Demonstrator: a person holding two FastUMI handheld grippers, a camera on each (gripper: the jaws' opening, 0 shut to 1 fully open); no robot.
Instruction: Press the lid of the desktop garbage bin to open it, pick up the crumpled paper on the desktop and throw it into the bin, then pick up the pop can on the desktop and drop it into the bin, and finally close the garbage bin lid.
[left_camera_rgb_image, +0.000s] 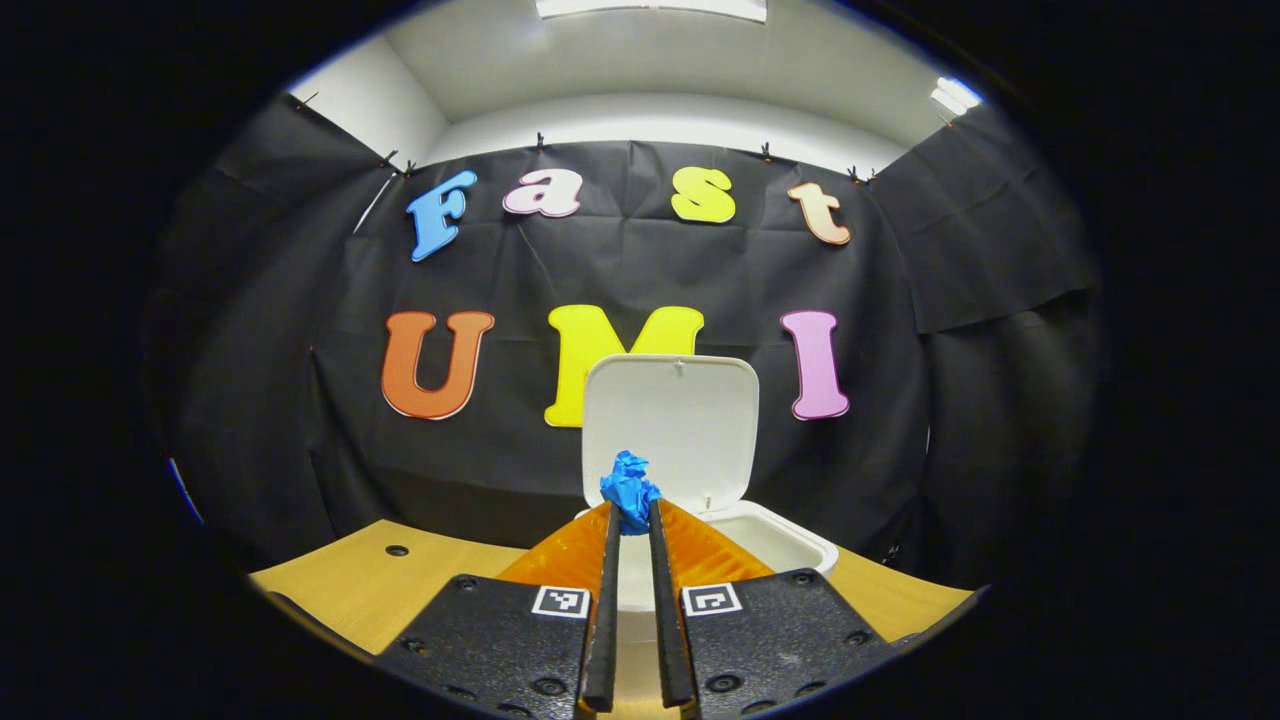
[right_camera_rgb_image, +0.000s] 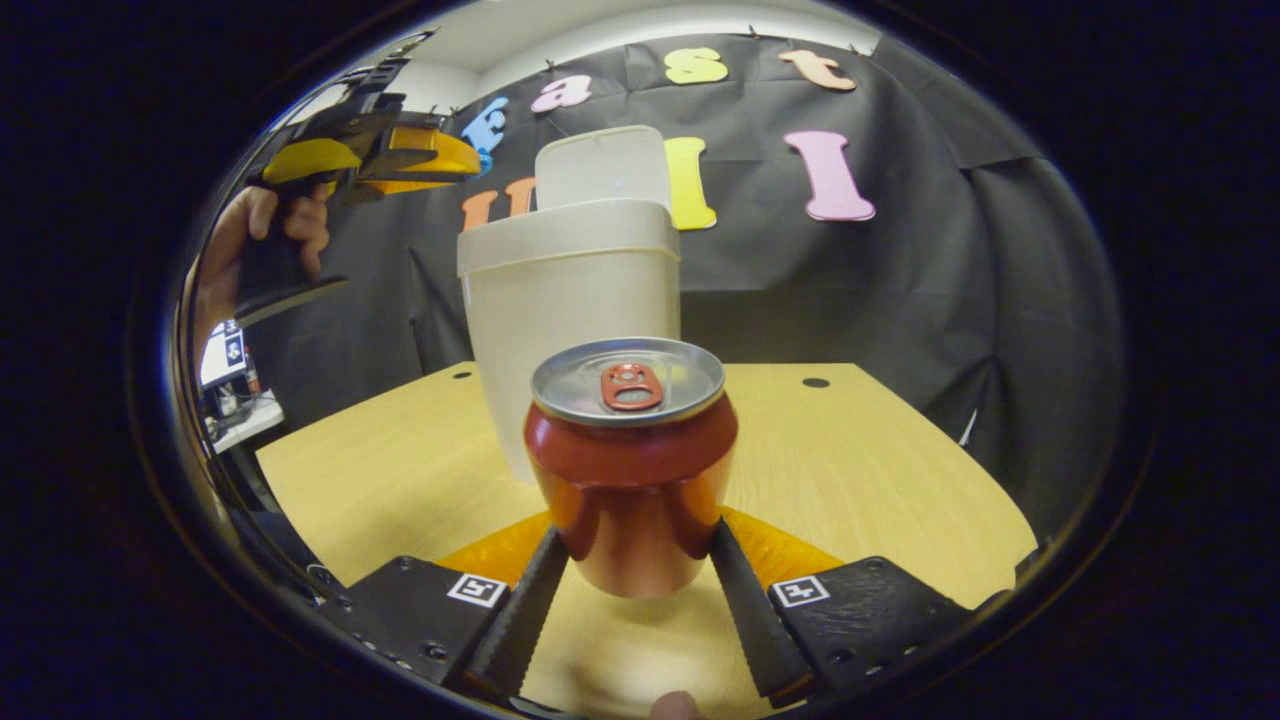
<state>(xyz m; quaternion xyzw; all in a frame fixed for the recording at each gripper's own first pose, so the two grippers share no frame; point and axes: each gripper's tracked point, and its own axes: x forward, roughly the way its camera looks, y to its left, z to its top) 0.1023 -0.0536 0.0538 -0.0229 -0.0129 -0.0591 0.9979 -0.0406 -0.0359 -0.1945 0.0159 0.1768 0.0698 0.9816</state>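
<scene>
The paper (left_camera_rgb_image: 630, 490) sits pinched between the left gripper (left_camera_rgb_image: 630, 515) fingertips, held up in the air just short of the bin (left_camera_rgb_image: 770, 540), whose mouth lies ahead and below with the lid (left_camera_rgb_image: 670, 425) standing upright behind it. The release looks to need a short push forward over the opening. The can (right_camera_rgb_image: 630, 470) stands upright on the table (right_camera_rgb_image: 880, 470), its sides flanked by the right gripper (right_camera_rgb_image: 632, 555) fingers; whether they press it I cannot tell.
</scene>
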